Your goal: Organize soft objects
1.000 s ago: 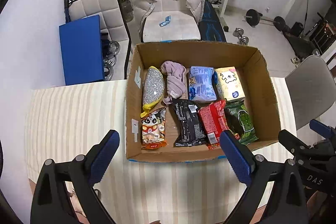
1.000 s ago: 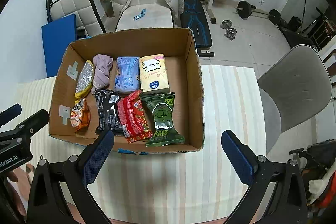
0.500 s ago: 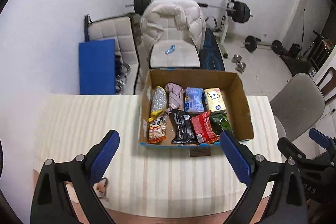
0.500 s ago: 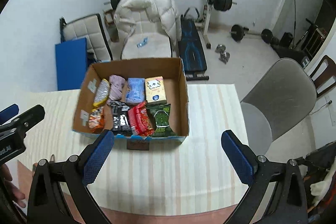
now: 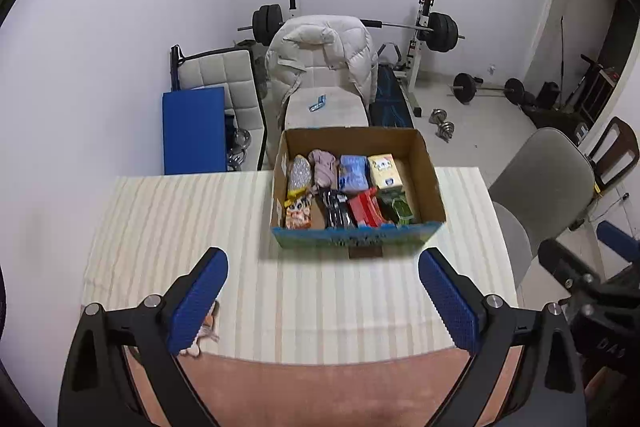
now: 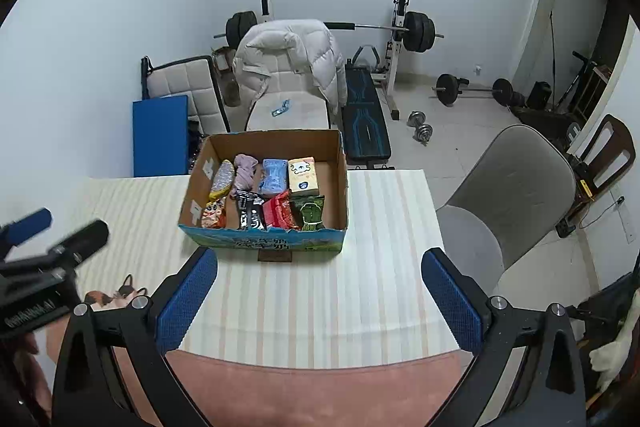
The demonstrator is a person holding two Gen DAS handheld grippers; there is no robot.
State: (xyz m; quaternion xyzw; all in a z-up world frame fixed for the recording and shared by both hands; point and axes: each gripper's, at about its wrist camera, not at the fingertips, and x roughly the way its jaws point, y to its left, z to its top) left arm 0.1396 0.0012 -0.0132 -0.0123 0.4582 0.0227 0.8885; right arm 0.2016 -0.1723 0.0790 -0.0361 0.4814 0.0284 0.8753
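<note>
A cardboard box (image 5: 430, 183) stands at the far side of the striped table (image 5: 168, 227); it also shows in the right wrist view (image 6: 342, 187). It holds a pink cloth (image 5: 323, 167), a blue packet (image 5: 353, 178), a yellow tissue pack (image 5: 384, 171), a silver pouch (image 5: 299, 174) and several snack bags, among them a red one (image 5: 366, 211) and a green one (image 6: 310, 213). My left gripper (image 5: 324, 303) is open and empty, near the table's front edge. My right gripper (image 6: 320, 303) is open and empty there too.
A grey chair (image 6: 516, 187) stands right of the table. Behind the box is a chair with a white puffer jacket (image 5: 324, 55), a blue board (image 5: 192, 129), a weight bench (image 6: 366, 119) and a barbell rack. A small cat-print item (image 6: 120, 297) lies at the table's front left.
Both grippers have drawn back and up from the box toward the table's front edge; the box now looks smaller and farther. Both stay open and empty.
</note>
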